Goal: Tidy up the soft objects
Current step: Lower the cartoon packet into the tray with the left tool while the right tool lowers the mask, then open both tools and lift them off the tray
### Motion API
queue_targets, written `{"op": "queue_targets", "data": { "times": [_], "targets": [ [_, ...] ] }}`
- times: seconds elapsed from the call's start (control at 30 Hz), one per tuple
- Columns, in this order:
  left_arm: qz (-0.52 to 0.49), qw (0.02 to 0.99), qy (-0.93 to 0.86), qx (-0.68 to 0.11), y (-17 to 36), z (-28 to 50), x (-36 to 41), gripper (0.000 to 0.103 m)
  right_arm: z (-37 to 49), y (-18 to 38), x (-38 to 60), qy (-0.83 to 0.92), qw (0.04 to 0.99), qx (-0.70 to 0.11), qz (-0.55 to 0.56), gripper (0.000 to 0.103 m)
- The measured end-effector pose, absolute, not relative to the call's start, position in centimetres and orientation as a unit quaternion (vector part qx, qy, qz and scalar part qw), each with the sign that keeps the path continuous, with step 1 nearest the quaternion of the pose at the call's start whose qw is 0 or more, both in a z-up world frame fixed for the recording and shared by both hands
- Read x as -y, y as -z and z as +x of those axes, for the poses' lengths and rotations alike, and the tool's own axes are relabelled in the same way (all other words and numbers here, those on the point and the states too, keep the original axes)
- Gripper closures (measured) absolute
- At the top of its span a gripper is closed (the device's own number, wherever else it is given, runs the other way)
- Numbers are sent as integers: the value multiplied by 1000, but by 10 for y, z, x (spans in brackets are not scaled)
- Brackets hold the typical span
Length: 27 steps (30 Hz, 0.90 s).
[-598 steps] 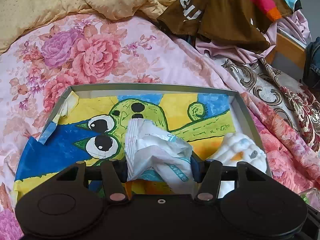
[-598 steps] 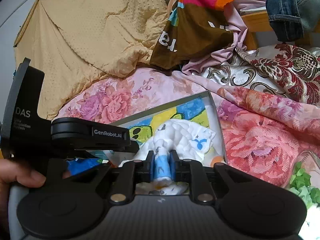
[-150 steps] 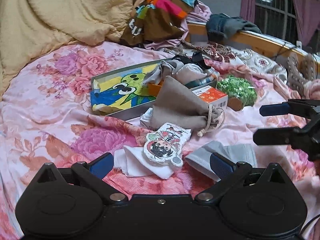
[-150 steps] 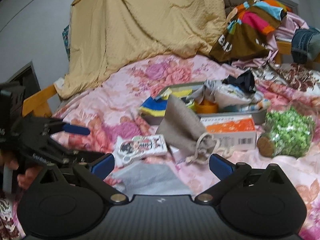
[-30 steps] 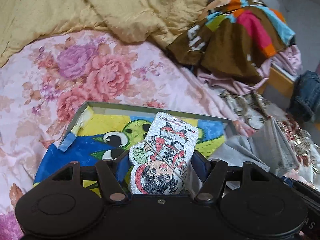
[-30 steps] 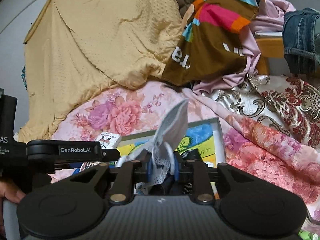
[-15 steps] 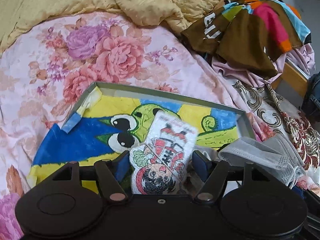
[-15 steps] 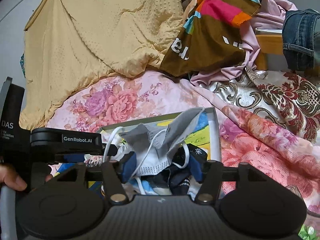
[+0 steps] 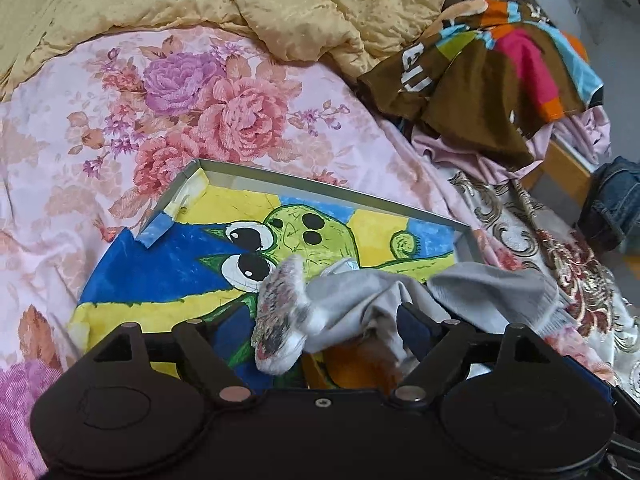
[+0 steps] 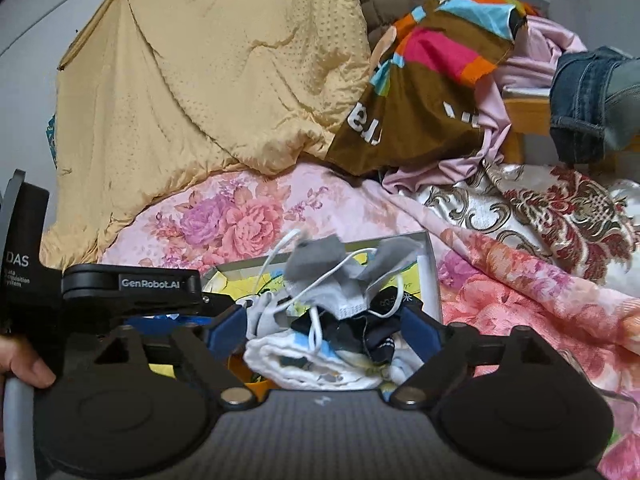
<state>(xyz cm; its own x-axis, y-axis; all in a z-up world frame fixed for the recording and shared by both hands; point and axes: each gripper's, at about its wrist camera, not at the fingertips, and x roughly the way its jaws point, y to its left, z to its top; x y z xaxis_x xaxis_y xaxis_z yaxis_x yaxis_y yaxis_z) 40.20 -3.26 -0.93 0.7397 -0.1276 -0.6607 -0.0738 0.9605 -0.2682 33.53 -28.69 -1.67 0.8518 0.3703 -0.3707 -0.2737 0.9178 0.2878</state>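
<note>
A shallow grey box [image 9: 320,190] with a green cartoon drawing on its floor lies on the floral bedsheet. My left gripper [image 9: 320,326] is open over its near edge; the cartoon-printed pouch [image 9: 278,316] tips loose between the fingers, on grey cloth [image 9: 360,300]. My right gripper [image 10: 322,326] is open above the box's right end [image 10: 430,276]. A grey face mask [image 10: 332,276] with white ear loops lies loose on a pile of white and black soft items [image 10: 320,356] between the fingers. The left gripper's body [image 10: 132,288] shows at left.
A yellow quilt [image 9: 240,4] is heaped behind the box. A brown multicoloured garment [image 9: 488,80], pink cloth and jeans [image 10: 588,100] lie at the back right by the wooden bed frame [image 9: 564,168]. A patterned brocade cloth [image 10: 540,208] lies right of the box.
Both grippers have opened. The left let go of the cartoon pouch, which tipped over onto the grey cloth. The right let go of the mask, which dropped onto the pile in the box.
</note>
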Motion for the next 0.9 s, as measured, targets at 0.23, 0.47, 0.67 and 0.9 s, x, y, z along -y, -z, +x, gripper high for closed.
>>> {"op": "queue_targets", "data": {
  "times": [0.23, 0.47, 0.67, 0.9],
  "targets": [
    [-128, 935, 31, -331, -6, 370, 24, 14, 307, 3, 285, -163, 962, -193, 108, 8],
    [-112, 944, 50, -306, -19, 331, 17, 13, 278, -11, 278, -162, 967, -173, 96, 5],
    [-113, 949, 46, -291, -23, 302, 5, 6, 253, -15, 277, -158, 966, -170, 117, 2],
    [-103, 952, 35, -287, -25, 274, -10, 5, 226, -19, 276, -152, 968, -162, 119, 0]
  ]
}}
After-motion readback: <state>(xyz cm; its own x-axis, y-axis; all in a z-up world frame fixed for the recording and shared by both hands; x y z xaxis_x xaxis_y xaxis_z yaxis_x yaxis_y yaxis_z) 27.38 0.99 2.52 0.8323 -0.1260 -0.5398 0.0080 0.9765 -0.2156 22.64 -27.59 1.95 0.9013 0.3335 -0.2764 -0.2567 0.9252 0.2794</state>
